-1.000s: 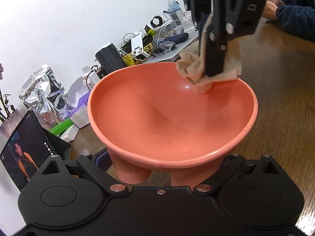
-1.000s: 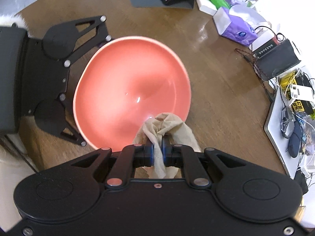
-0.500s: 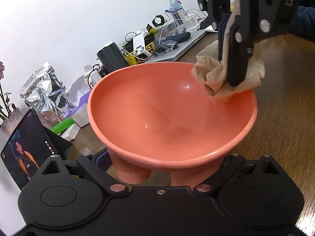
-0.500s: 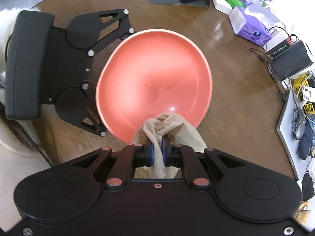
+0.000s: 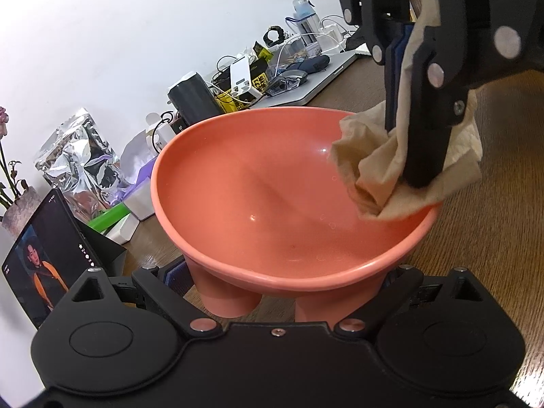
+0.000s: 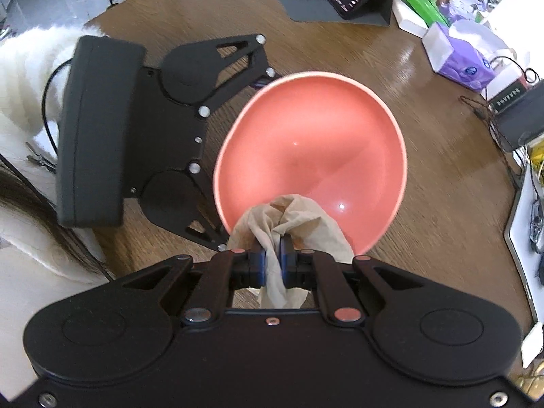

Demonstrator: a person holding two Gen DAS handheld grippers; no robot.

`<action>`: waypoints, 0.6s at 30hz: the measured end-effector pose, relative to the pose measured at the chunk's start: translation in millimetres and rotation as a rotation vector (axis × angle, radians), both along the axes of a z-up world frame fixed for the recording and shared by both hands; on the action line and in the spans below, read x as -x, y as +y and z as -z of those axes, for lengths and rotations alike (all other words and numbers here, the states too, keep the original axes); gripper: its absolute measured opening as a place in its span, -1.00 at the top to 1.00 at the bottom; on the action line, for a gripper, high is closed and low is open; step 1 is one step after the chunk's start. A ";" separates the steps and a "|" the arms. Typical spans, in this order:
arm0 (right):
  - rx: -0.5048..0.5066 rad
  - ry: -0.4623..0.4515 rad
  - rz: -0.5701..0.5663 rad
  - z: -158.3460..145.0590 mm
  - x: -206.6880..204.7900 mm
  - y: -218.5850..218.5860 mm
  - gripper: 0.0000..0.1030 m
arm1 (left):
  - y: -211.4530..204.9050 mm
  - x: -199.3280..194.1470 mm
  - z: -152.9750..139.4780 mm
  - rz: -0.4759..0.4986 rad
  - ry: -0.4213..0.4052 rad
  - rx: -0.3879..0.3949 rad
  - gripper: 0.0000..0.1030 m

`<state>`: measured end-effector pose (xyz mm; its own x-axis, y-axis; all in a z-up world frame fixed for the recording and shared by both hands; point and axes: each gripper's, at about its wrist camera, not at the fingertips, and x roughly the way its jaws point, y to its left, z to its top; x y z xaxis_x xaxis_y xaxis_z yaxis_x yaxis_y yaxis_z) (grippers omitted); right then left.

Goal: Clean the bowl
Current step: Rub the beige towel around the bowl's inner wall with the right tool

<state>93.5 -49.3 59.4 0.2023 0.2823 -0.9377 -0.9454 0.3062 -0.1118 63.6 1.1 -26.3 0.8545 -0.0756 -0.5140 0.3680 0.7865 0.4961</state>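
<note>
A salmon-pink footed bowl [image 5: 272, 187] sits slightly tilted over the brown wooden table [image 5: 493, 255]. My left gripper [image 5: 277, 273] is shut on its base, with a finger either side of the stubby feet. My right gripper [image 6: 272, 258] comes from above, shut on a crumpled beige cloth [image 6: 292, 221]. In the left wrist view the cloth [image 5: 377, 173] presses on the inner wall at the bowl's right rim and hangs partly over the edge. Small water drops dot the inside of the bowl [image 6: 312, 142]. The bowl hides the left fingertips in the right wrist view.
Along the wall stand a propped tablet [image 5: 44, 258], a silver foil bag [image 5: 78, 156], a purple tissue box [image 6: 459, 57], a black box [image 5: 193, 98], tangled cables and a laptop [image 5: 323, 74]. A person's white fluffy sleeve [image 6: 20, 78] is behind the left gripper.
The right gripper has carried the cloth along the inner wall from the far rim round to the right rim, nearer the left camera. The bowl and the left gripper have stayed put.
</note>
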 end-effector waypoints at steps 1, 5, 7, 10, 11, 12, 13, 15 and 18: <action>-0.006 0.004 -0.004 -0.7 1.5 1.9 0.83 | -0.2 0.0 0.0 0.000 -0.001 -0.001 -0.84; -0.026 0.015 -0.013 -3.6 6.2 8.3 0.83 | -0.6 -0.2 -0.2 -0.002 -0.001 0.001 -0.84; -0.045 0.028 -0.013 -5.2 5.5 9.5 0.83 | -0.7 -0.4 -0.5 -0.001 -0.001 0.001 -0.84; -0.067 0.039 -0.021 -7.5 6.0 11.8 0.83 | -0.9 -0.6 -1.1 0.000 0.001 0.003 -0.85; -0.073 0.041 -0.025 -8.1 6.2 12.7 0.83 | -0.8 -0.9 -1.3 0.000 0.001 0.003 -0.85; -0.078 0.042 -0.028 -8.5 6.3 13.6 0.83 | -0.9 -0.7 -1.4 0.001 0.001 0.003 -0.84; -0.084 0.044 -0.031 -9.0 6.4 14.6 0.83 | -0.8 -0.6 -1.5 0.002 0.002 0.004 -0.84; -0.107 0.047 -0.041 -10.7 6.2 17.8 0.83 | -0.7 -0.6 -1.8 0.004 0.004 0.005 -0.85; -0.139 0.045 -0.046 -12.1 4.3 21.8 0.83 | -0.6 -0.5 -1.9 0.007 0.004 0.006 -0.85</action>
<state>89.1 -27.5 71.5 0.1446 0.4180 -0.8969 -0.9618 0.2724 -0.0282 64.1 0.5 -24.4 0.8519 -0.0844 -0.5169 0.3752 0.7869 0.4900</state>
